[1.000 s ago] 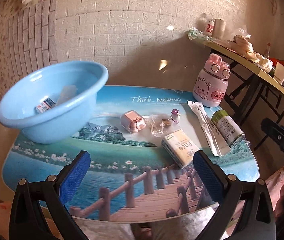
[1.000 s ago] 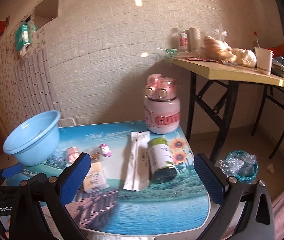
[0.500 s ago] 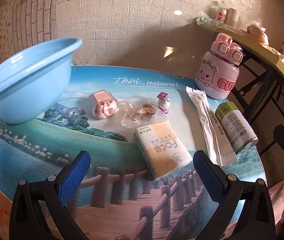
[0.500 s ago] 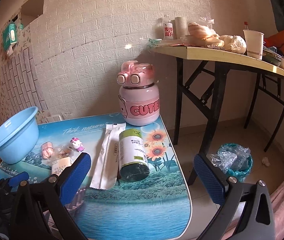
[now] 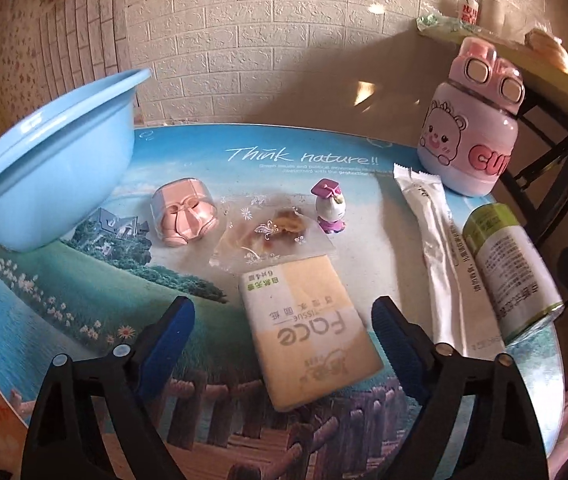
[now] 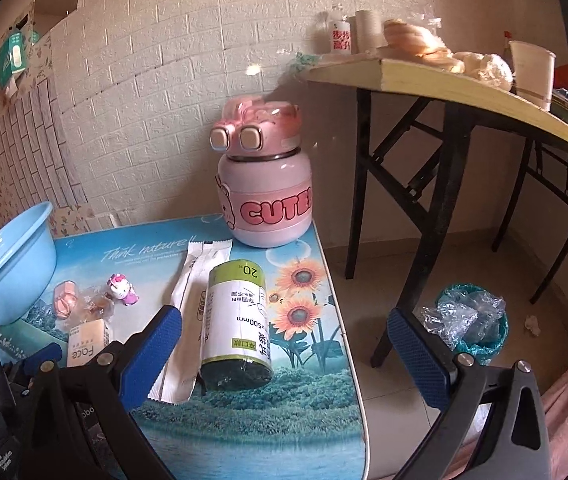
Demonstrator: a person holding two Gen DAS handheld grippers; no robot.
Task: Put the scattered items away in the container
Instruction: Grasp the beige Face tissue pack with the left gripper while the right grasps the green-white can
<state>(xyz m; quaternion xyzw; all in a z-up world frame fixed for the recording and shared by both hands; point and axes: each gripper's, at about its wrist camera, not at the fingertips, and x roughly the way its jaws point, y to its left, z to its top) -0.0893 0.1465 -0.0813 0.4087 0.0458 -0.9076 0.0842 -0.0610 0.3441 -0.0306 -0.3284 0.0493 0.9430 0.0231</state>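
A blue basin [image 5: 44, 168] stands at the table's left; it also shows in the right wrist view [image 6: 16, 264]. Scattered on the table: a yellow "Face" tissue pack [image 5: 309, 332], a pink folded case [image 5: 184, 216], a clear snack bag [image 5: 272, 236], a small pink-hatted figurine [image 5: 329, 208], a long white sachet [image 5: 439, 248], a green-topped roll [image 6: 238, 324] and a pink "CUTE" bottle [image 6: 266, 196]. My left gripper [image 5: 284, 332] is open, its jaws either side of the tissue pack's near end. My right gripper [image 6: 284, 344] is open and empty, over the roll.
A folding table [image 6: 463, 84] with cups, bags and a bottle stands to the right. A bin with a plastic bag [image 6: 467, 320] sits on the floor under it. A brick wall is behind the table. The table's right edge [image 6: 343, 320] lies under my right gripper.
My left gripper has come down and forward toward the tissue pack. My right gripper has moved closer to the roll and the pink bottle. Both stay open.
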